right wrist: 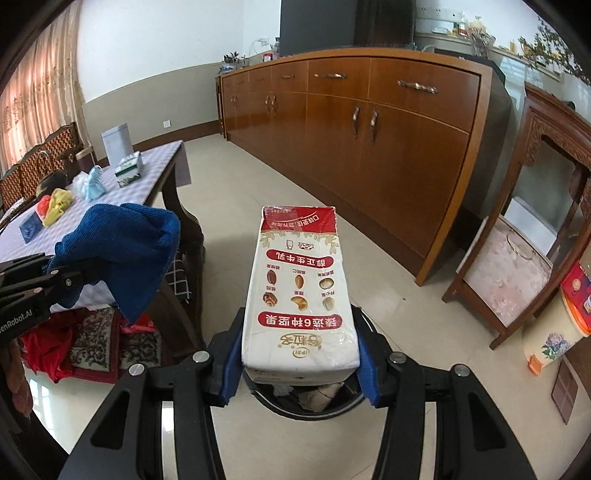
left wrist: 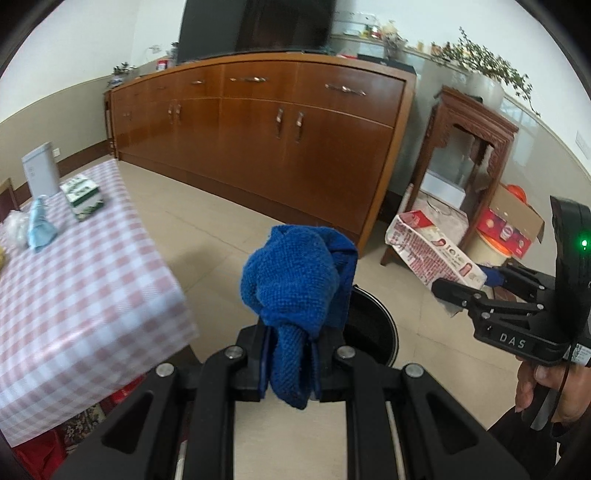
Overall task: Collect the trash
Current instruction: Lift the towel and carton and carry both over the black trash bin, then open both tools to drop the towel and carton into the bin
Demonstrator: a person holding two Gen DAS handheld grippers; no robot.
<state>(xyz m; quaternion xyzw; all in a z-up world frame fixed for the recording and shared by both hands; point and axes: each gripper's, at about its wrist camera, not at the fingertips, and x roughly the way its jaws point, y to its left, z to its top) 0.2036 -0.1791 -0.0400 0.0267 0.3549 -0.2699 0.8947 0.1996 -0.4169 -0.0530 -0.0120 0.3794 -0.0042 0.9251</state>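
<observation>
My left gripper (left wrist: 291, 363) squeezes a fuzzy blue cloth (left wrist: 299, 280). My right gripper (right wrist: 299, 363) pinches a white and red milk carton (right wrist: 299, 291), held over the round black bin (right wrist: 314, 402) at the frame's bottom, ready to drop.

A long wooden sideboard (right wrist: 369, 122) with metal handles runs along the far wall, a dark screen (left wrist: 255, 26) standing on top. To its right stands a carved wooden stand (left wrist: 469, 147), with an open cardboard box (left wrist: 509, 225) just beside it. A table (left wrist: 74, 280) under a pink checked cloth sits on the left; on it stand a white tin (left wrist: 40, 170) and a green-and-white box (left wrist: 82, 195), near a pale blue cloth (left wrist: 38, 225). Wooden chairs (right wrist: 44, 155) line the table's far side. Beige tiles (right wrist: 295, 206) cover the floor.
</observation>
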